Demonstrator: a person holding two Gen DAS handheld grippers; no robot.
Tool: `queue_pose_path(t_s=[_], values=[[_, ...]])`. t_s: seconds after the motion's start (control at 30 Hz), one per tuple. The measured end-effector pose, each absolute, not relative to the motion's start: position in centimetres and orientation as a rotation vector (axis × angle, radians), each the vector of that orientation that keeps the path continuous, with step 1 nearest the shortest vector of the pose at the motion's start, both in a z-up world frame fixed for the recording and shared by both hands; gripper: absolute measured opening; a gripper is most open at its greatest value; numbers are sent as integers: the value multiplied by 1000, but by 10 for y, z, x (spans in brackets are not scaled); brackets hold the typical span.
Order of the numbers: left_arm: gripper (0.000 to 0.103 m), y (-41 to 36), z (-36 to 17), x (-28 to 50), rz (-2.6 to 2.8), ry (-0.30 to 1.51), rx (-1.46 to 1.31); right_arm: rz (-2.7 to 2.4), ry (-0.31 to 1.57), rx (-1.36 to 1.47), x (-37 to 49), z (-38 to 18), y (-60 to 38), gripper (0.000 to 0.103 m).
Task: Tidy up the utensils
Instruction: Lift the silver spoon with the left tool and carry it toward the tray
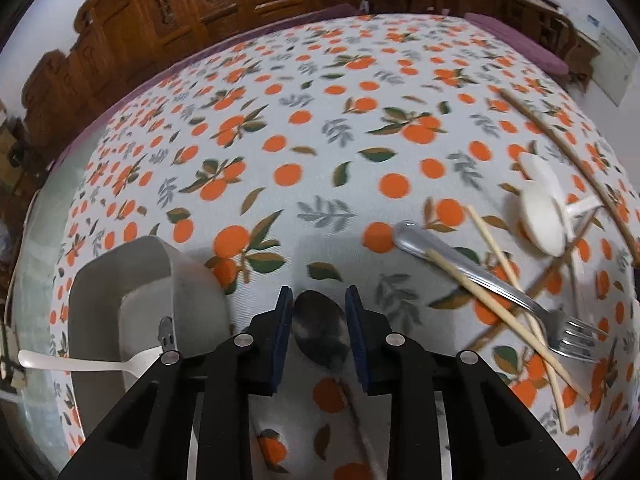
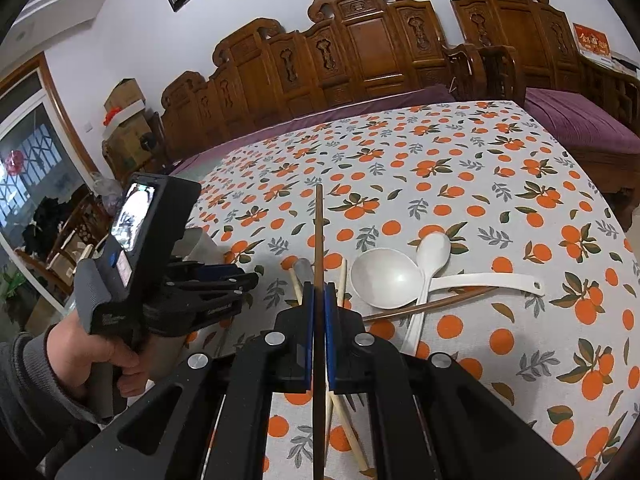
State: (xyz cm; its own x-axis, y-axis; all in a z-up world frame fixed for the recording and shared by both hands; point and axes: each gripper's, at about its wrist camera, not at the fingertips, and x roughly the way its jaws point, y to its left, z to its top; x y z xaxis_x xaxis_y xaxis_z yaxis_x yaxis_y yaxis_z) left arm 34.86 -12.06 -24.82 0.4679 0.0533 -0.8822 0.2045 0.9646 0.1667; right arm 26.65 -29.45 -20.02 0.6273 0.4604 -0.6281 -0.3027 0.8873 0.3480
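My left gripper (image 1: 319, 300) is open, its fingers on either side of a steel spoon (image 1: 320, 330) lying on the orange-print cloth. A grey organizer tray (image 1: 132, 280) stands just left of it, with a white spoon (image 1: 72, 364) inside. My right gripper (image 2: 319, 292) is shut on a dark brown chopstick (image 2: 319, 232) that points away above the table. Below it lie pale chopsticks (image 2: 344, 412) and a steel fork (image 1: 500, 284). A white ladle (image 2: 386, 278), a white spoon (image 2: 430, 256) and another brown chopstick (image 2: 430, 303) lie to the right.
The left gripper unit, held in a hand (image 2: 124, 352), is at the left of the right wrist view. Carved wooden chairs (image 2: 360, 52) with purple cushions stand along the table's far edge. A long brown chopstick (image 1: 568, 152) lies at the right of the left wrist view.
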Motion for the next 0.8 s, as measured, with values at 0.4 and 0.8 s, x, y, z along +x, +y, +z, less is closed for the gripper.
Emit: queue_pose_path(t_s=[0.4,0.8], values=[[0,-125,-209,299,-174,915,213,430,786,189,266,-201,-290,6],[27,-104,-200,264,-245,997,208,428,787,190,265,-201,-290,6]])
